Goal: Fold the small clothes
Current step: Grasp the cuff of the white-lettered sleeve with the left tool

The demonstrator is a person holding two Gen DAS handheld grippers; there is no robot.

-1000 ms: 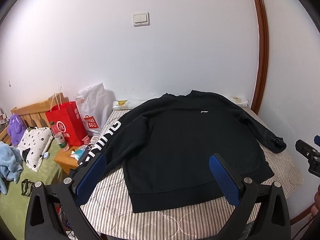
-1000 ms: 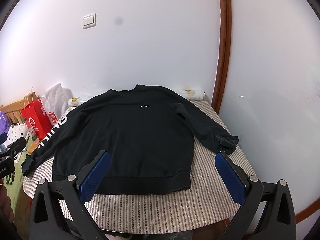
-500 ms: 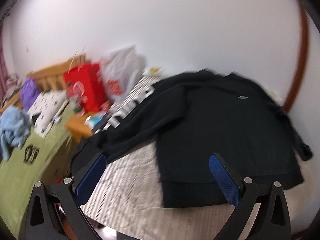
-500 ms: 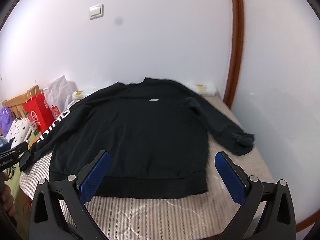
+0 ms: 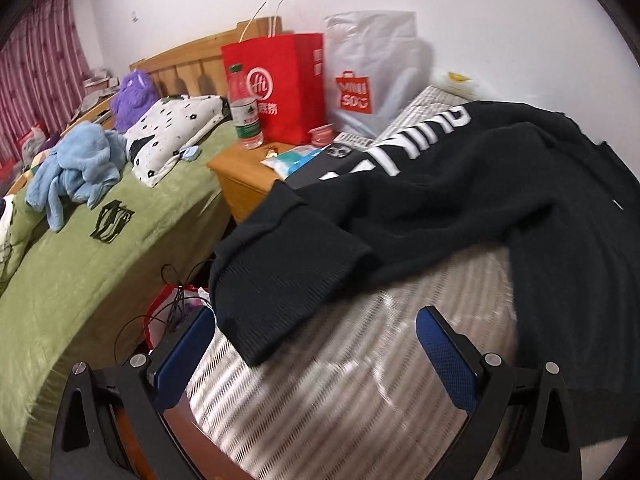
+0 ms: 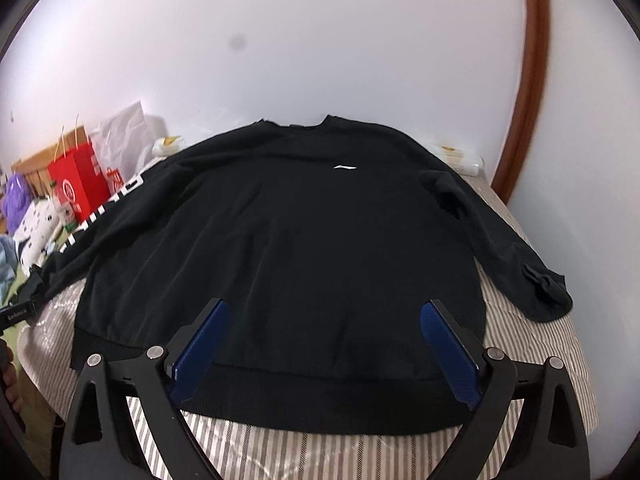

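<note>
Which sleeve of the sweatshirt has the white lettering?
The sleeve on the bedside-table side, whose cuff lies ahead of the left gripper. The other sleeve is plain black.

Black sweatshirt (image 6: 296, 240) flat on striped bedcover (image 6: 532, 344), right gripper (image 6: 324, 344) fingers apart above hem, just narrowing, perhaps not touching

Beside the wooden nightstand (image 5: 244, 184) we see a red bag (image 5: 280, 84), a water bottle (image 5: 244, 108) on it, a white bag (image 5: 372, 68) behind.

A sweatshirt (image 6: 288, 240) lies flat on the table (image 6: 360, 452), paper bag (image 6: 80, 184) at its left.
</note>
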